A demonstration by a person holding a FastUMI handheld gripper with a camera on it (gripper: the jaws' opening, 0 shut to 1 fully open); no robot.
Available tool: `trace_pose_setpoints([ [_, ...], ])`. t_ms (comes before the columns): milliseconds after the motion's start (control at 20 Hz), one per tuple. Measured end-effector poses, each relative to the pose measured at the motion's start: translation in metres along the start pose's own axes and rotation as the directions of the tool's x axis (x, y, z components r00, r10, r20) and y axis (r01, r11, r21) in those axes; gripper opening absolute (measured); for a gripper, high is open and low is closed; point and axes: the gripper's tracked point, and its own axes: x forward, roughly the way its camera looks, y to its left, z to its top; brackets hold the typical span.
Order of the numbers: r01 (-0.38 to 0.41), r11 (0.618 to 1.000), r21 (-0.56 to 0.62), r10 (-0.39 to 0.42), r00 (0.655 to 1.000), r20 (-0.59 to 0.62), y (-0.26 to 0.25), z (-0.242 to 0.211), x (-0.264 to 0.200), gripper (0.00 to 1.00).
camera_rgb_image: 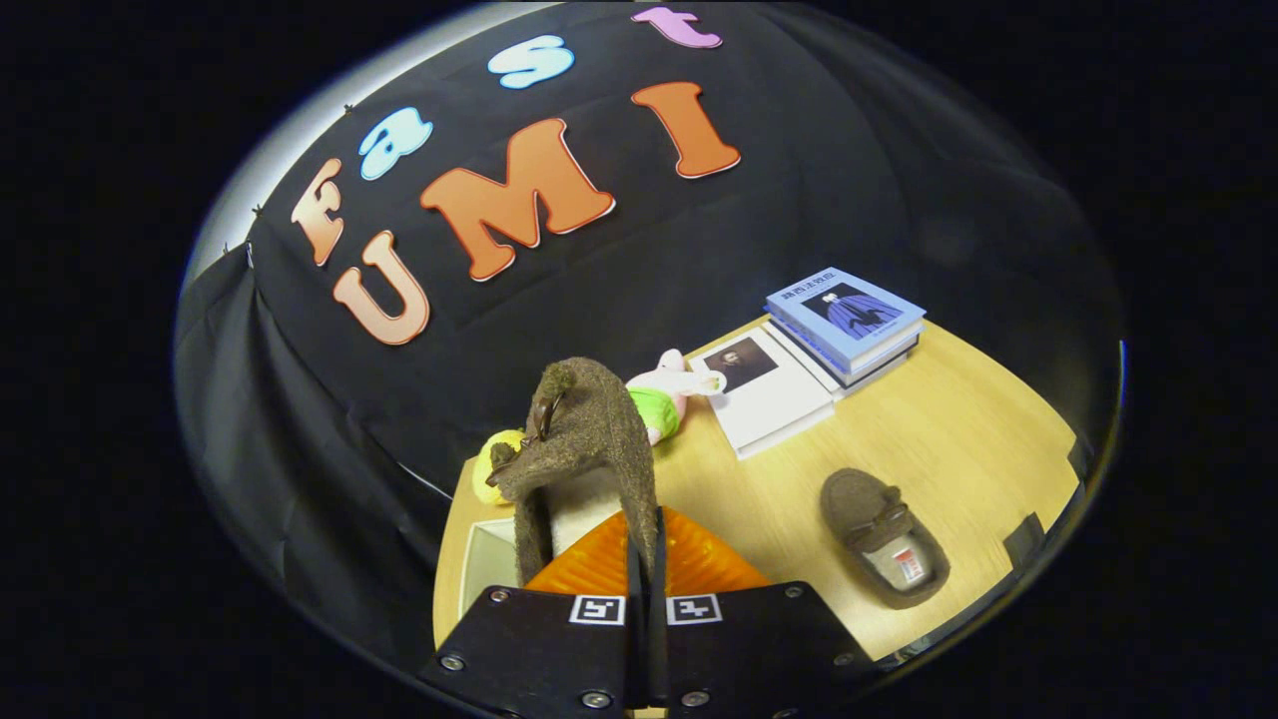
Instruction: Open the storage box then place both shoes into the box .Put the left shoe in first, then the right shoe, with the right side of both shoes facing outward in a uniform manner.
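My gripper (646, 559) is shut on the side wall of a brown felt shoe (584, 439), which hangs lifted and tilted, toe pointing away, its pale lining showing. Below and to the left of the held shoe I see a white corner of the storage box (486, 564). The other brown shoe (884, 537) lies on the wooden table (958, 429) to the right of the fingers, with a small bow on top and a label in its heel.
A plush toy in pink, green and yellow (659, 399) lies beyond the held shoe. A white open book (769, 394) and a stack of blue-covered books (847, 322) rest at the far side of the table. Black cloth walls the booth behind.
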Motion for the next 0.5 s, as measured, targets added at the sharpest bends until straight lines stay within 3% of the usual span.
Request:
trace_pose_setpoints([
  [250, -0.084, 0.996, 0.000, 0.084, 0.995, -0.058, 0.056, -0.026, 0.004, 0.01],
  [500, -0.101, 0.995, -0.011, 0.098, 0.986, -0.135, 0.086, -0.069, 0.012, 0.01],
])
